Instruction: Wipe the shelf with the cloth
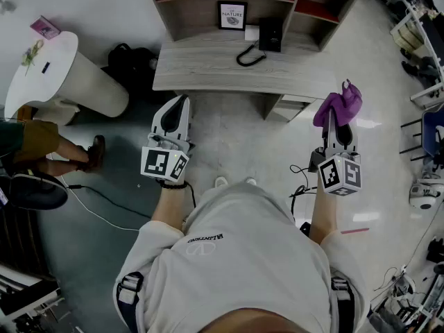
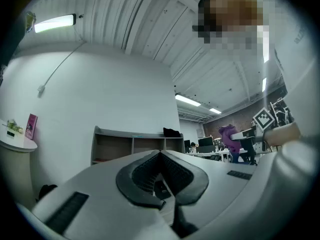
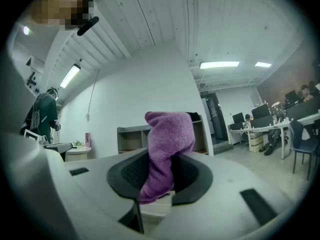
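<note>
Well, the risk lies mostly in the grip and the clutter. The right hand-held gripper (image 1: pixel 338 121) is clenched on a purple cloth (image 1: pixel 338 104), held in the air in front of the desk (image 1: pixel 208 68) and well apart from the shelf (image 1: pixel 189 10). Only a bunched fold sits between the ribbed black pads, with a soft lump standing free above them, so I judge that a hard drag along the boards could pull it loose. The cloth looks fluffy and thick, like microfibre.

The left hand-held gripper (image 1: pixel 182 103) is closed on nothing and cannot steady anything as it stands.

The shelf is pale grey wood-grain board, flat and hard-edged, with red lining in the upper compartments. A framed picture (image 1: pixel 232 15) and a black phone (image 1: pixel 269 35) stand in its lower opening, and a curly cord (image 1: pixel 248 55) trails onto the desk. A wide sweep could tip the frame or snag the cord.
</note>
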Motion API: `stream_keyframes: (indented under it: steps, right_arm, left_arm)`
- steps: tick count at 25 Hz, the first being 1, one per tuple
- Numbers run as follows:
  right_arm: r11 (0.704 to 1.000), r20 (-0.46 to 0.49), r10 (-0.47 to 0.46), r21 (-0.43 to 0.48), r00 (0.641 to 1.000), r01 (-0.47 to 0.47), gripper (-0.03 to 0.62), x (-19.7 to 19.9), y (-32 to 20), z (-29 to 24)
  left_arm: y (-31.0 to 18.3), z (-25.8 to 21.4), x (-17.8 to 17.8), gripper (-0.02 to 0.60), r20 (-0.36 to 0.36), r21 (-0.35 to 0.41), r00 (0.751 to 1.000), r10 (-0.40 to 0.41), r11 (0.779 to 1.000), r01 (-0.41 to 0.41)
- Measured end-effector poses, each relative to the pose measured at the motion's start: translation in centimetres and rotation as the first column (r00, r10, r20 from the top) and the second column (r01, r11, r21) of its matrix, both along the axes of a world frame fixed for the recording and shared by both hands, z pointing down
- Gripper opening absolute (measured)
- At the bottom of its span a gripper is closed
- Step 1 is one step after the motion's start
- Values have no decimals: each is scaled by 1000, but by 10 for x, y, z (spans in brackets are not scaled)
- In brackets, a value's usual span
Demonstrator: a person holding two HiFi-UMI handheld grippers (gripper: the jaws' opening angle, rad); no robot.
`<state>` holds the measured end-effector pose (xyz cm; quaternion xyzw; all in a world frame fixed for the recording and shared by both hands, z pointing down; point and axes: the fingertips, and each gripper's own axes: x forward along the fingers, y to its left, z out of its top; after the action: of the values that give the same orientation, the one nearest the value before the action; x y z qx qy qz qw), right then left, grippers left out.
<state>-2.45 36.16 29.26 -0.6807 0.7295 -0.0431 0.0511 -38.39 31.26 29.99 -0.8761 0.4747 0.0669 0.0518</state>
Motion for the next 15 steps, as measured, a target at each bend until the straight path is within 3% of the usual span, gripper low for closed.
stream_keyframes:
  steps: [15]
  right_arm:
    - [998, 30, -56, -3, 998, 56, 100, 33, 1, 4]
  left_arm:
    - [6, -4, 40, 0, 10, 9, 1000, -23, 1000, 22]
